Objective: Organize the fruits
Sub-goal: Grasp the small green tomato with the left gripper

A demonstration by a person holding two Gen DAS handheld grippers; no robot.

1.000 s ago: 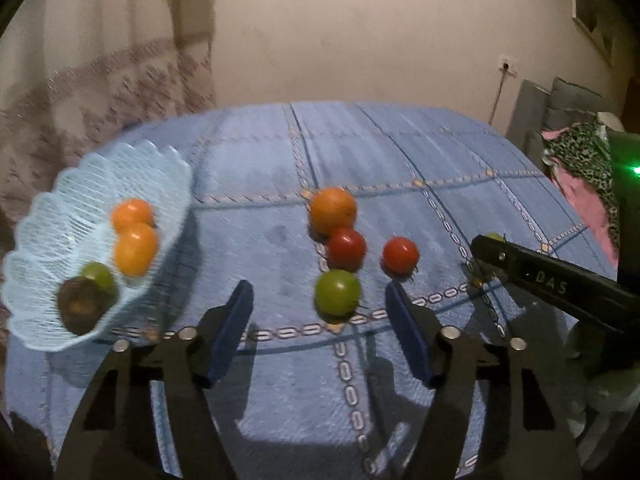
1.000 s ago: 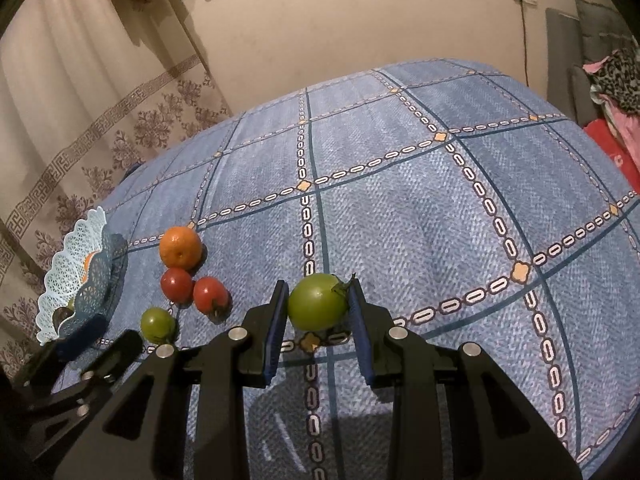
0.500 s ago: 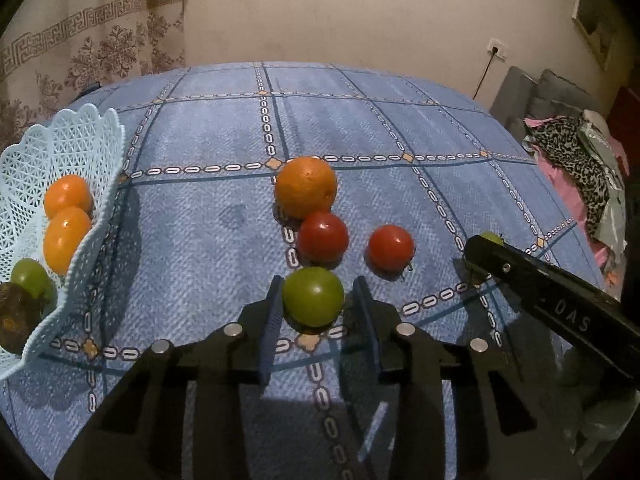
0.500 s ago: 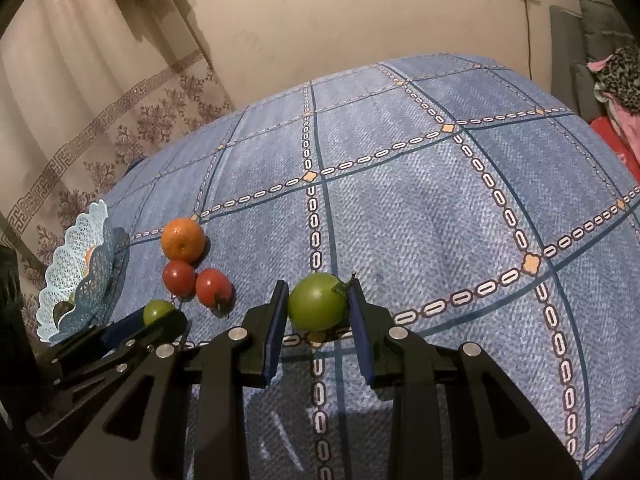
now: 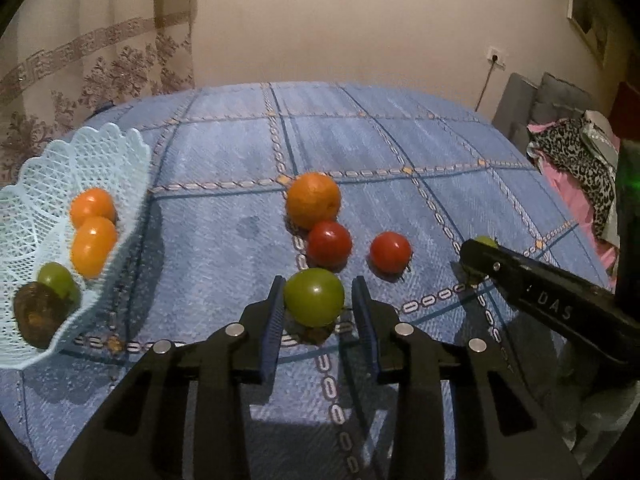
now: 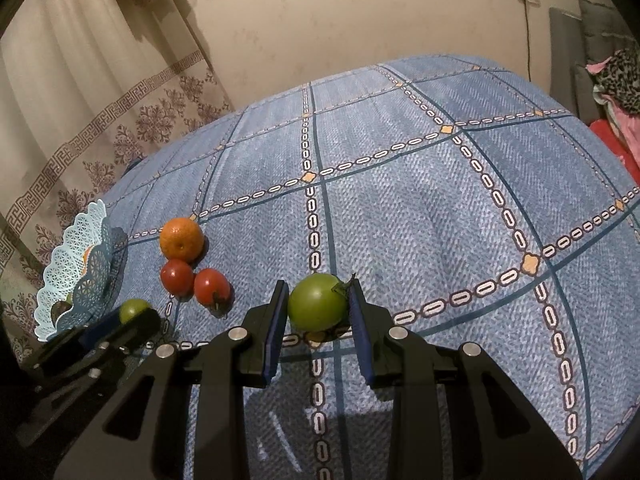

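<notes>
Two grippers low over the blue patterned tablecloth [image 6: 420, 208], each w/ a green fruit between its blue pads. Left gripper [image 5: 318, 312] straddles a green tomato [image 5: 314, 297]; left pad touches the fruit, right pad sits just beside it w/ a sliver of gap, so can't tell if it's truly pinched or only bracketed. Fruit looks to rest on the cloth, shadow right under it.

Right gripper [image 6: 318, 312] is clenched on the other green tomato [image 6: 318, 301], pads pressed to both sides, stem tip poking up by the right pad. Seen from the left cam, that gripper comes in from the right edge, only a bit of green showing at its tip.

Just beyond the left gripper's tomato: two red tomatoes, one [image 5: 329, 243] nearly touching the green one, the other [image 5: 390, 251] a bit to the right, apart. An orange [image 5: 313, 205] sits behind the nearer red one, touching it. All roughly mid-cloth.

Toward the left edge of the cloth: pale blue lattice basket [image 5: 120, 152] w/ scalloped rim. Inside it two oranges [image 5: 93, 227] touching each other, a green fruit [image 5: 58, 279] below them, and a dark brownish fruit [image 5: 34, 313], can't tell what kind.

Curtain w/ patterned border [image 6: 100, 120] hangs behind the far left; leopard-print fabric [image 5: 580, 168] heaped off the right side.
</notes>
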